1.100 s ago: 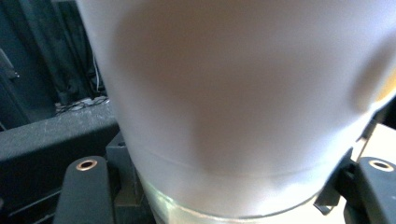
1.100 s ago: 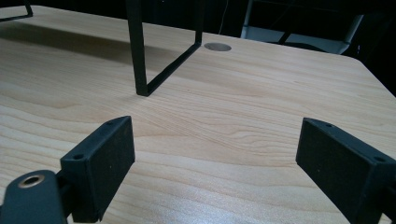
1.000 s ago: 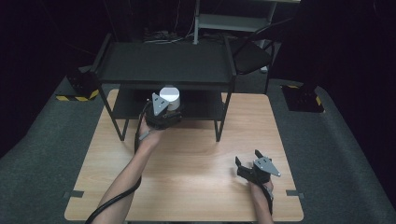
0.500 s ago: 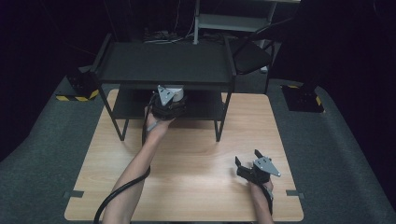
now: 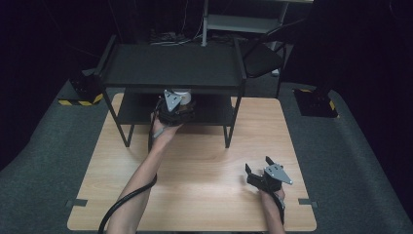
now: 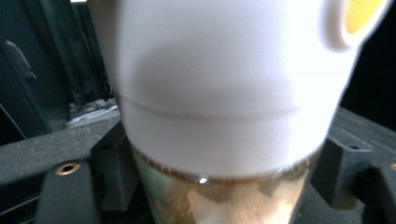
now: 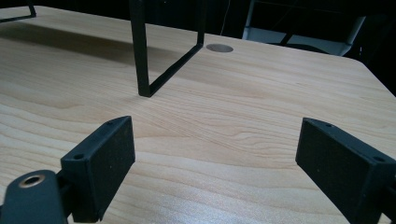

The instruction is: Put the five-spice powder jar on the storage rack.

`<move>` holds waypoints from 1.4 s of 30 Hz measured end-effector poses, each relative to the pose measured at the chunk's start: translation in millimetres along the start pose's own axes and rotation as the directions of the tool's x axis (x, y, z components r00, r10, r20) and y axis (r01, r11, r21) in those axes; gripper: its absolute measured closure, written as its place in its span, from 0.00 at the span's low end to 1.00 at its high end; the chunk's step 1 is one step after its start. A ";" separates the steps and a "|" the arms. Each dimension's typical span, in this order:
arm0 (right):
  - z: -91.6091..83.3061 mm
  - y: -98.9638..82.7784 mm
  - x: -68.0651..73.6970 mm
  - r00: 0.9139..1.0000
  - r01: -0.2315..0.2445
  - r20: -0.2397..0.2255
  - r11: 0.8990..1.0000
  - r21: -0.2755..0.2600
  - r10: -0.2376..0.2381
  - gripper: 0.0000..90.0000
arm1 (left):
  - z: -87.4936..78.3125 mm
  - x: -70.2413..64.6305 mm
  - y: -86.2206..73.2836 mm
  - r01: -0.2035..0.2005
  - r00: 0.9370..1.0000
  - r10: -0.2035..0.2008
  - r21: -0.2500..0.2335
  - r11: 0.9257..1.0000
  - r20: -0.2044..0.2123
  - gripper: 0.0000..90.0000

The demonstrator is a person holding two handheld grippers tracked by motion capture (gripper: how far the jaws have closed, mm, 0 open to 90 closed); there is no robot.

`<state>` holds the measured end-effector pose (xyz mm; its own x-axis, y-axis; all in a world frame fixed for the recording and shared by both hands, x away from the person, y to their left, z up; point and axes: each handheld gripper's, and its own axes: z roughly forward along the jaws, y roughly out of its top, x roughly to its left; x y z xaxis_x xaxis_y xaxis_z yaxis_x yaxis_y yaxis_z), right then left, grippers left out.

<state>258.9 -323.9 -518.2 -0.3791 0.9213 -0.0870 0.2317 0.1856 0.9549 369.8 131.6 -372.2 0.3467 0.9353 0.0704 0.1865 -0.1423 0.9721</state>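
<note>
Upper centre of the high view: the left gripper (image 5: 174, 108) is reached in under the top board of the black shelf rack (image 5: 173, 66), at its lower shelf. A white cup (image 5: 181, 93) is seen there between the jaws. In the left gripper view the white cup (image 6: 224, 79) looms across the frame, with a shiny metallic lower part and a yellow spot at upper right. The jaws have just been opening with the cup between them; whether the pads press on it cannot be told.

Lower right of the high view: the right gripper (image 5: 256, 172) is held low over the desk (image 5: 204, 161), jaws wide apart, nothing between them.

Step judged: setting the cup on the lower shelf. It is best done if the cup is stood flat before the jaws are spread fully, and the gripper is drawn straight back, level, so that the top board is not knocked.
</note>
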 end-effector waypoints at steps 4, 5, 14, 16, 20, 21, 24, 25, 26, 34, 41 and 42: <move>0.1 -0.1 -0.1 1.000 0.002 0.000 1.000 0.000 -0.002 0.12 | -7.4 2.2 -6.7 0.012 1.000 -0.012 -0.014 1.000 0.002 0.18; 0.1 -0.1 -0.1 1.000 0.002 0.000 1.000 -0.001 -0.002 0.12 | -10.6 2.9 -8.6 0.014 1.000 -0.014 -0.017 1.000 0.004 0.17; 0.0 0.3 0.3 1.000 0.004 0.002 1.000 0.003 -0.004 0.12 | -53.0 8.1 -26.7 -0.003 1.000 0.002 -0.060 0.998 -0.009 0.15; 0.1 0.5 0.4 1.000 0.006 0.002 1.000 0.005 -0.006 0.12 | -63.6 10.1 -31.7 -0.014 1.000 0.013 -0.068 0.998 -0.012 0.15; 0.2 1.0 0.7 1.000 0.010 0.002 1.000 0.009 -0.010 0.12 | -87.3 15.5 -46.7 -0.031 0.999 0.030 -0.068 0.997 -0.023 0.15; 0.1 1.1 0.8 1.000 0.010 0.002 1.000 0.010 -0.010 0.12 | -94.6 17.4 -52.8 -0.032 0.999 0.030 -0.063 0.998 -0.025 0.14; 0.1 1.0 1.2 1.000 0.009 0.004 1.000 0.010 -0.009 0.12 | -110.5 19.1 -71.5 -0.038 0.998 0.036 -0.051 0.998 -0.047 0.14; 0.2 1.1 1.4 1.000 0.009 0.006 1.000 0.011 -0.009 0.12 | -113.7 19.5 -76.3 -0.036 0.998 0.034 -0.044 0.998 -0.051 0.14; 0.2 1.1 1.5 1.000 0.009 0.006 1.000 0.011 -0.009 0.12 | -118.3 20.1 -84.6 -0.033 0.998 0.031 -0.030 0.999 -0.060 0.14; 0.5 1.7 2.9 1.000 0.006 0.014 1.000 0.015 -0.006 0.12 | -125.3 25.7 -133.9 0.051 0.993 -0.042 0.080 0.995 -0.110 0.14; 1.0 2.6 3.4 1.000 0.008 0.016 1.000 0.021 -0.008 0.12 | -115.2 26.7 -158.5 0.067 0.988 -0.043 0.156 0.986 -0.148 0.14; 1.1 2.6 3.4 1.000 0.007 0.017 1.000 0.021 -0.008 0.12 | -113.8 26.8 -160.6 0.064 0.988 -0.040 0.162 0.985 -0.149 0.14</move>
<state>259.1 -319.9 -516.3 -0.3657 0.9254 -0.0990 0.2481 0.1995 0.9480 244.5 216.3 -501.0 0.1981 0.9781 0.0644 0.3546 -0.1328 0.9255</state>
